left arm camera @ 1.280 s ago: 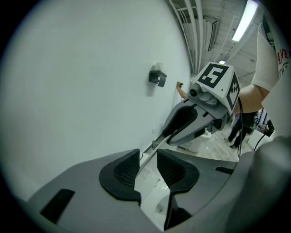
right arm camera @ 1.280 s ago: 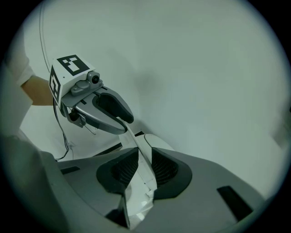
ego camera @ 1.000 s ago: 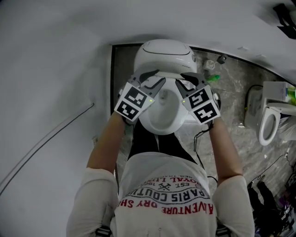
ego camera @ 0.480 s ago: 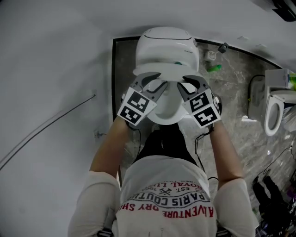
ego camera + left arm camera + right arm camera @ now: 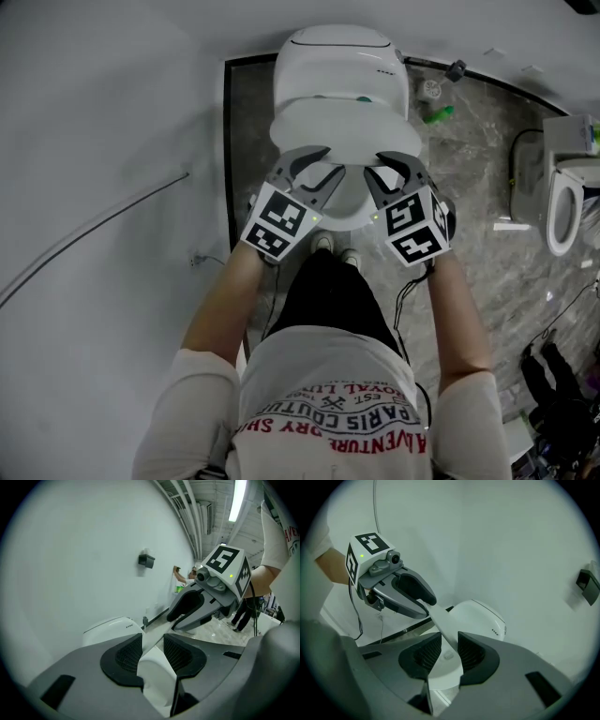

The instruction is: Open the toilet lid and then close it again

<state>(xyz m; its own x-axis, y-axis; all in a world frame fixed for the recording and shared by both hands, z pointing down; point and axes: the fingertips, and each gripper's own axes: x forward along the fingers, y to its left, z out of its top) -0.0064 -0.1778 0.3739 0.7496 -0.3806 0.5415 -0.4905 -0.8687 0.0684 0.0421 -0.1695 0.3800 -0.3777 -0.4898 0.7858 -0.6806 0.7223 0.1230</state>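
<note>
A white toilet stands against the wall, and its lid tilts low over the bowl. My left gripper grips the left side of the lid's front edge, my right gripper the right side. The left gripper view has the lid filling the gap between the pads of the left gripper, with the right gripper beyond. In the right gripper view the lid runs between the pads of the right gripper to the left gripper.
A white wall runs along the left, with a thin cable on it. A green bottle lies on the marble floor beside the toilet. A second toilet stands at the right. The person's feet are just before the bowl.
The lid has swung down from upright and now covers the bowl that showed before. Both grippers came down and toward me with its front edge.
</note>
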